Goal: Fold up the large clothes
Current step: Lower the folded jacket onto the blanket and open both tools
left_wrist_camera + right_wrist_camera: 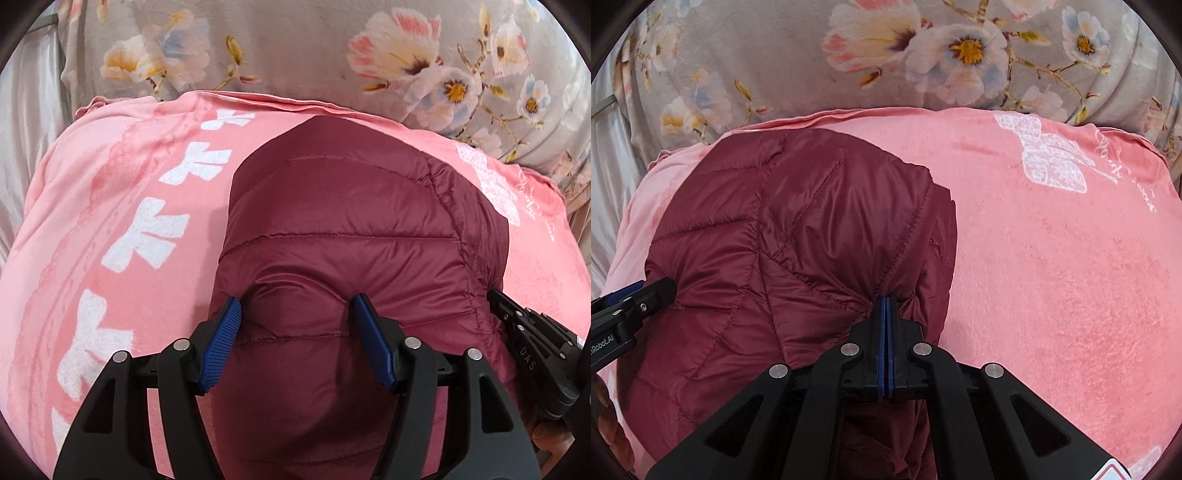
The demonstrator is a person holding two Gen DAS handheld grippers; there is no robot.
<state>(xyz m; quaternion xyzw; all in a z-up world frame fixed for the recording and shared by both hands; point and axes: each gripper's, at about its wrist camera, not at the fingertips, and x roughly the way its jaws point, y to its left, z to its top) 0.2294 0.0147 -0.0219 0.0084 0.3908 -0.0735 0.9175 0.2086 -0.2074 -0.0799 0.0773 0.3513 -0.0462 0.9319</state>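
Note:
A maroon quilted puffer jacket (351,221) lies folded on a pink blanket (110,229). My left gripper (295,306) is open, its blue pads resting on the jacket's near edge with fabric bulging between them. In the right wrist view the jacket (783,229) lies left of centre. My right gripper (886,302) is shut on a pinched fold at the jacket's right edge. The left gripper (646,291) shows at the jacket's left side there, and the right gripper's black body (532,339) shows at the right in the left wrist view.
The pink blanket (1052,258) has white prints and spreads wide to the right of the jacket. Behind it lies grey floral bedding (923,55). Pale satin fabric (26,110) shows at the far left.

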